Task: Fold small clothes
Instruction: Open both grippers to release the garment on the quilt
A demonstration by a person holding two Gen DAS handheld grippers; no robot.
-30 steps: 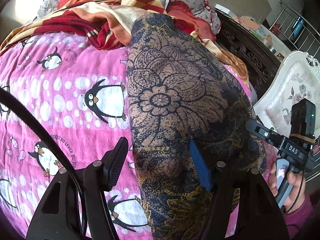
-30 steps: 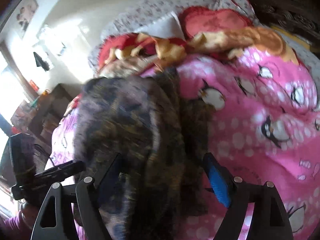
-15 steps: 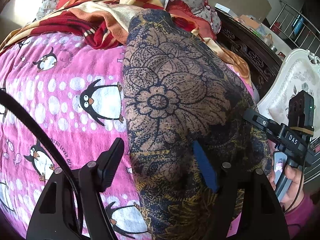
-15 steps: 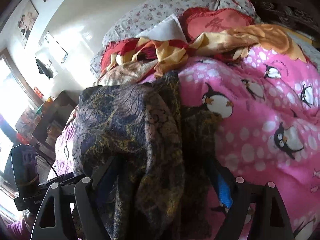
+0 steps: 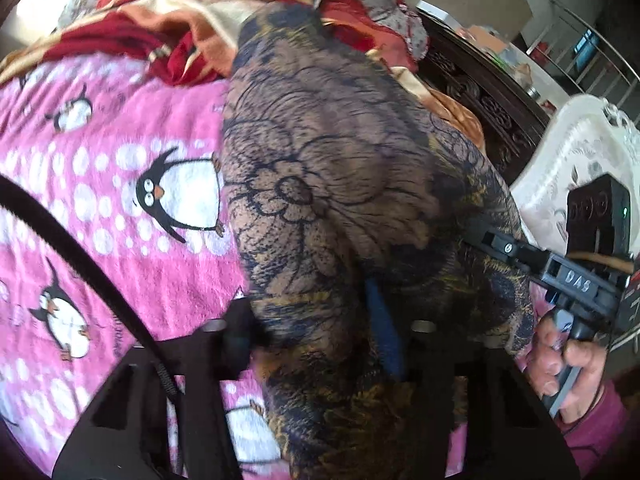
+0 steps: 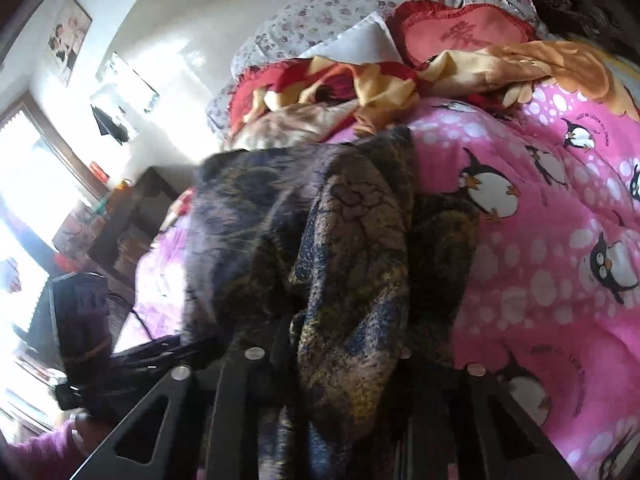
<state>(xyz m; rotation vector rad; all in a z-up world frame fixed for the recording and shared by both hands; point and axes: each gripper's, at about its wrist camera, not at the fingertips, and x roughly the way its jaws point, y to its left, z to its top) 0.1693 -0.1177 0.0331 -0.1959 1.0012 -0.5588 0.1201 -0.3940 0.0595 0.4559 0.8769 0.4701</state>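
A dark floral garment (image 5: 340, 184), navy and tan with gold patches, lies lengthwise on a pink penguin blanket (image 5: 120, 208) covering a bed. Both tools work at its near end, probably to lift that hem and fold it away toward the pillows. The left gripper (image 5: 316, 336) has its jaws closing with a bunch of the cloth between them; its black finger and blue pad press into the fabric from either side. The right gripper (image 6: 332, 364) is also closing, and a thick ridge of gathered cloth rises from between its fingers, so both appear clamped on the garment. The left wrist view alone shows the 2nd tool from outside, held in the person's right hand (image 5: 560, 360) with a magenta cuff, plus a white chair (image 5: 576, 160) and dark carved furniture beside the bed. The right wrist view alone shows a bright window (image 6: 28, 200), wall pictures, a red heart cushion (image 6: 460, 36) and crumpled red and orange bedding (image 6: 360, 84) beyond the garment.
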